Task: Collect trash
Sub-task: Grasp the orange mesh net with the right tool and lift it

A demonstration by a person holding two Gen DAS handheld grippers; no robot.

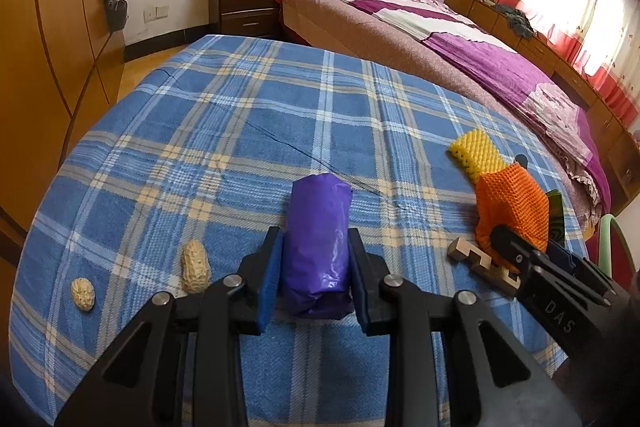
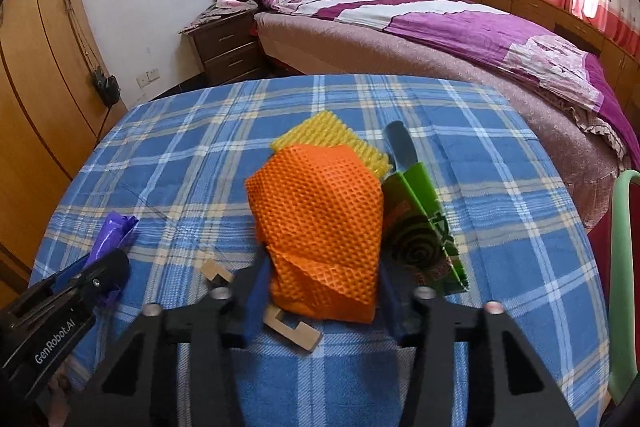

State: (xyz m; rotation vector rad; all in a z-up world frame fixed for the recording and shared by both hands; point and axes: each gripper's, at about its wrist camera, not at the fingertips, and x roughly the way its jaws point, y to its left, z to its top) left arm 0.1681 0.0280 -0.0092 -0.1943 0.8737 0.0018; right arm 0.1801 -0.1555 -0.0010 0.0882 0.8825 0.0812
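The left gripper (image 1: 316, 279) jaws clamp a purple bag roll (image 1: 318, 243); the right gripper (image 2: 320, 291) jaws pinch the orange foam net (image 2: 320, 211) above the tabletop (image 2: 520, 227); no container shows.

We note: far cloth (image 1: 248, 99) open; right side crowded w/ yellow foam net (image 1: 474, 153), green box (image 2: 424, 227), wooden piece (image 2: 294, 331).

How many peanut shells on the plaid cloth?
2, both left of the left gripper: a long tan peanut shell beside it, a small round one further left. More may be hidden.
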